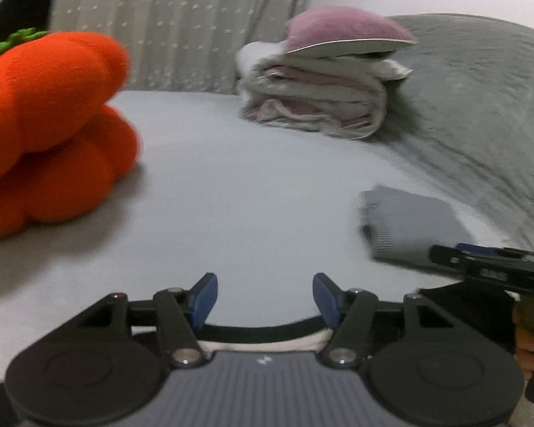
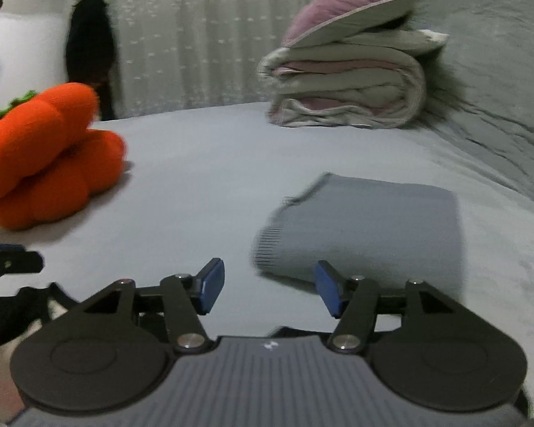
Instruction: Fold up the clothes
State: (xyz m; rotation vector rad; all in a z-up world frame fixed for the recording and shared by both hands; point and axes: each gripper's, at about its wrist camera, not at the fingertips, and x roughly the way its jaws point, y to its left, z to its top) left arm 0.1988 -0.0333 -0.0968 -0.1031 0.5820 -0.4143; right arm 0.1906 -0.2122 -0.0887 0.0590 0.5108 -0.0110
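A folded grey knit garment (image 2: 366,227) lies flat on the pale bed sheet (image 2: 203,163), just ahead and right of my right gripper (image 2: 270,291). That gripper is open and empty, its right fingertip near the garment's near edge. In the left wrist view the same garment (image 1: 409,224) lies to the right, partly behind the right gripper's tool (image 1: 495,270). My left gripper (image 1: 265,299) is open and empty over bare sheet (image 1: 231,206).
An orange pumpkin plush (image 1: 46,124) sits at the left; it also shows in the right wrist view (image 2: 50,163). A stack of folded blankets with a purple pillow (image 2: 349,82) stands at the back. A grey quilt (image 2: 498,89) rises on the right. Curtains hang behind.
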